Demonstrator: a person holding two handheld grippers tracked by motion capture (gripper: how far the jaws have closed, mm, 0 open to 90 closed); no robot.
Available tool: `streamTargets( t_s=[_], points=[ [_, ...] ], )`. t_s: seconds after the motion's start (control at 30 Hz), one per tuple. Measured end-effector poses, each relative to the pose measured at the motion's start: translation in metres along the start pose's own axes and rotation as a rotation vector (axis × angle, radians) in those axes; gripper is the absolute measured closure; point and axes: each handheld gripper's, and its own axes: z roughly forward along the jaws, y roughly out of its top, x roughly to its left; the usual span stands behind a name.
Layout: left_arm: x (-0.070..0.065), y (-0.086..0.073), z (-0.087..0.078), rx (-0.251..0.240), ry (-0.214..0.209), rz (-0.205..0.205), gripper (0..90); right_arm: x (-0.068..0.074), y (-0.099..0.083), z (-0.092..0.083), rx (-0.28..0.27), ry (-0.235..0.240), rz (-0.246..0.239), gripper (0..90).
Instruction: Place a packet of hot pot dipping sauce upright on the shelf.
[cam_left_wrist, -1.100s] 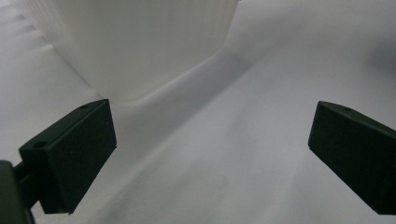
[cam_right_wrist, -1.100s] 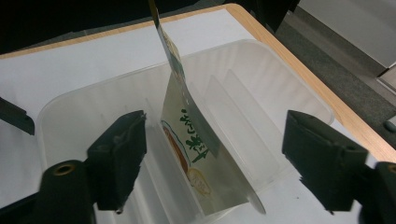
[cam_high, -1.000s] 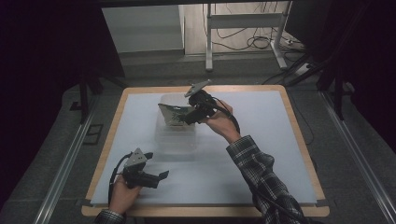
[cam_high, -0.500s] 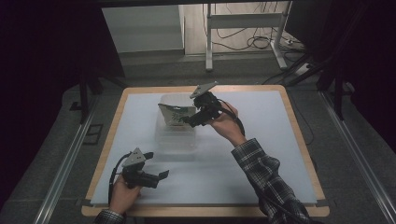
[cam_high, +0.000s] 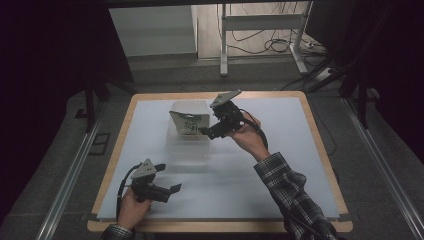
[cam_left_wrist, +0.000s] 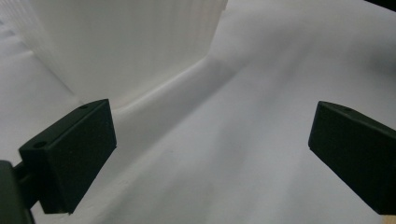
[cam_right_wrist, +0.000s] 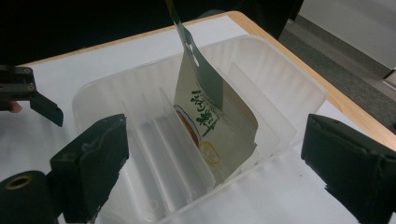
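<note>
High view, layout: we see a white table mat (cam_high: 280, 190) on a wood-edged table, with a clear plastic bin (cam_high: 189, 150) at centre-left of the frame.
Writing: we make out dark green characters on the pouch (cam_right_wrist: 208, 126), plus an orange-rimmed oval and a small round seal; we cannot read the characters.
Counts: we count one pouch, one bin, two grippers, and several upright divider ribs inside the bin.
Pouch position: in the right gripper view it stands tilted in the bin's far slot, leaning against a divider, its top strip rising toward the upper middle of the frame.
Right gripper (cam_high: 206, 132): its jaws have just been opening and now stand spread wide; the pouch sits ahead of and between them, apart from both pads, nothing pinched.
Left gripper (cam_high: 175, 188): we find it at the lower left of the high view, jaws spread with nothing between them; its own view shows the bin's ribbed wall (cam_left_wrist: 126, 42) at upper left, beyond the jaws.
</note>
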Motion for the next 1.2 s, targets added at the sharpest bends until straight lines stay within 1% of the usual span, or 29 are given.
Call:
streamTargets(
  t_s=[0.07, 0.2, 0.3, 0.4, 0.57, 0.73, 0.87, 0.9, 1.2],
  points=[
    [0.000, 0.000, -0.001, -0.015, -0.001, -0.008, 1.0, -0.001, -0.002, -0.002, -0.006, 0.002, 0.005, 7.3],
    [0.002, 0.000, -0.002, -0.028, -0.012, -0.025, 0.9, -0.003, -0.007, -0.005, -0.001, -0.004, 0.013, 6.9],
    [0.001, 0.000, -0.002, -0.029, -0.014, -0.009, 0.8, -0.003, -0.010, -0.006, 0.003, -0.005, 0.017, 6.9],
    [0.000, -0.001, -0.001, -0.018, -0.012, -0.006, 0.5, -0.003, -0.014, -0.008, 0.001, -0.004, 0.021, 6.8],
    [0.001, -0.001, -0.002, -0.028, -0.009, -0.010, 0.1, -0.001, -0.022, -0.010, 0.002, 0.001, 0.031, 6.0],
    [0.000, 0.000, -0.003, -0.040, -0.007, 0.001, 0.0, 0.000, -0.029, -0.014, 0.005, 0.002, 0.041, 5.2],
    [0.000, 0.000, -0.003, -0.040, -0.007, -0.005, 0.0, 0.001, -0.036, -0.018, -0.001, 0.007, 0.050, 4.9],
    [0.001, 0.000, -0.003, -0.038, -0.007, -0.008, 0.0, 0.001, -0.037, -0.019, 0.000, 0.006, 0.058, 4.9],
    [0.002, 0.000, -0.004, -0.045, -0.003, -0.010, 0.0, 0.003, -0.049, -0.028, -0.003, 0.007, 0.066, 4.2]
  ],
)
